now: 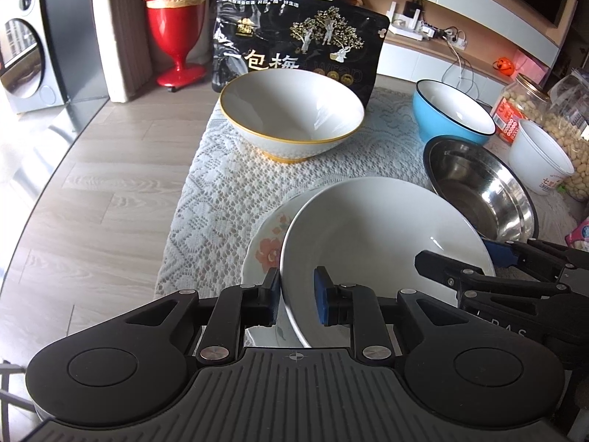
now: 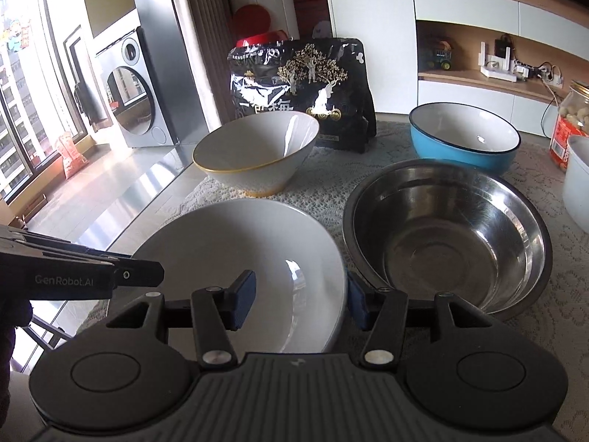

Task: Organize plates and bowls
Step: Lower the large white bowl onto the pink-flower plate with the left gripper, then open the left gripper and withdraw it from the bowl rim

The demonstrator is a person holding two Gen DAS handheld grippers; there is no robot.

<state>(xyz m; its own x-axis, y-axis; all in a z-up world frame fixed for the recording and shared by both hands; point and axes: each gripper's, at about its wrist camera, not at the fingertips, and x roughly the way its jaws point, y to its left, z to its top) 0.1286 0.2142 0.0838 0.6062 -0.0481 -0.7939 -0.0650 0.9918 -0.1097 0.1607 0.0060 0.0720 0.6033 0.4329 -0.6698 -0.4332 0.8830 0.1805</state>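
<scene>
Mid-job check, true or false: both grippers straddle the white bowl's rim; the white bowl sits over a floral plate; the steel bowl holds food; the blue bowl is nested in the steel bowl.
1. Both the left gripper and right gripper straddle the white bowl rim. True.
2. The white bowl sits over a floral plate. True.
3. The steel bowl holds food. False: empty.
4. The blue bowl is nested in the steel bowl. False: it stands behind it on the lace cloth.
</scene>
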